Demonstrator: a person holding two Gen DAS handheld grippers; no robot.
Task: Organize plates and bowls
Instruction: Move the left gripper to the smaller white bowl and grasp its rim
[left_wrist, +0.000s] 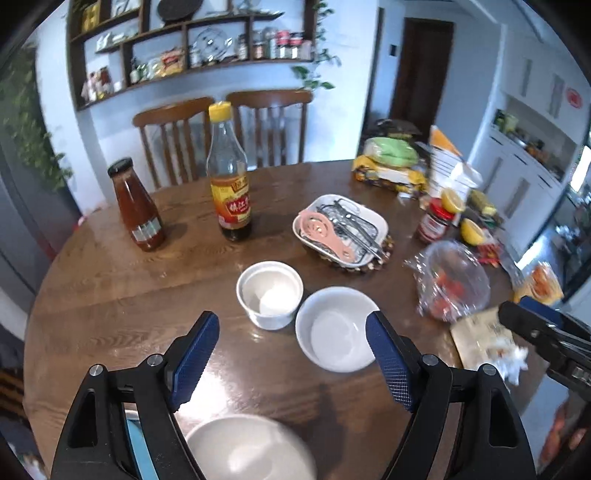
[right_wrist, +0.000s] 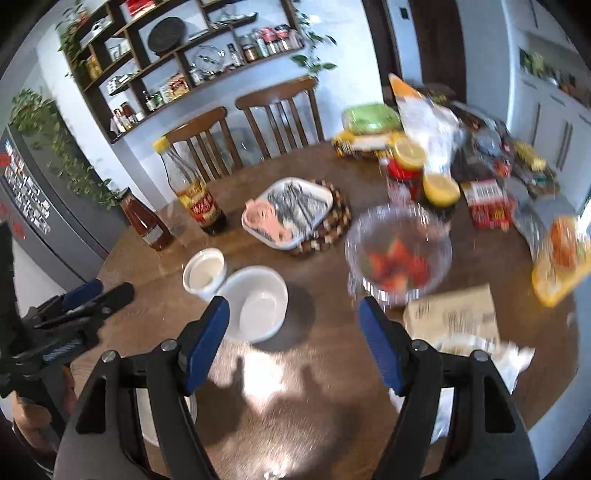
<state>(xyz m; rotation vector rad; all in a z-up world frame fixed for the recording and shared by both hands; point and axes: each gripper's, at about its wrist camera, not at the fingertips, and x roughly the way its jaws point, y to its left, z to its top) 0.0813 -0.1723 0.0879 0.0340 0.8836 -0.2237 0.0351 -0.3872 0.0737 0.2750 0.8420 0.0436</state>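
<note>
A white ramekin (left_wrist: 269, 293) and a shallow white bowl (left_wrist: 336, 328) stand side by side on the round wooden table (left_wrist: 110, 280). A third white bowl (left_wrist: 251, 448) lies below my left gripper (left_wrist: 291, 339), which is open and empty above the table. My right gripper (right_wrist: 293, 325) is open and empty, just right of the shallow bowl (right_wrist: 256, 302) and ramekin (right_wrist: 204, 273). A white square dish (left_wrist: 340, 229) with utensils sits on a beaded trivet. The right gripper shows at the right edge in the left wrist view (left_wrist: 546, 332).
A sauce bottle (left_wrist: 138, 206) and a vinegar bottle (left_wrist: 229, 177) stand at the back left. A clear plastic bowl with red fruit (right_wrist: 399, 254), lemons (right_wrist: 441, 188), a red-lidded jar, packets and a paper sheet (right_wrist: 454, 314) crowd the right side. Two chairs stand behind.
</note>
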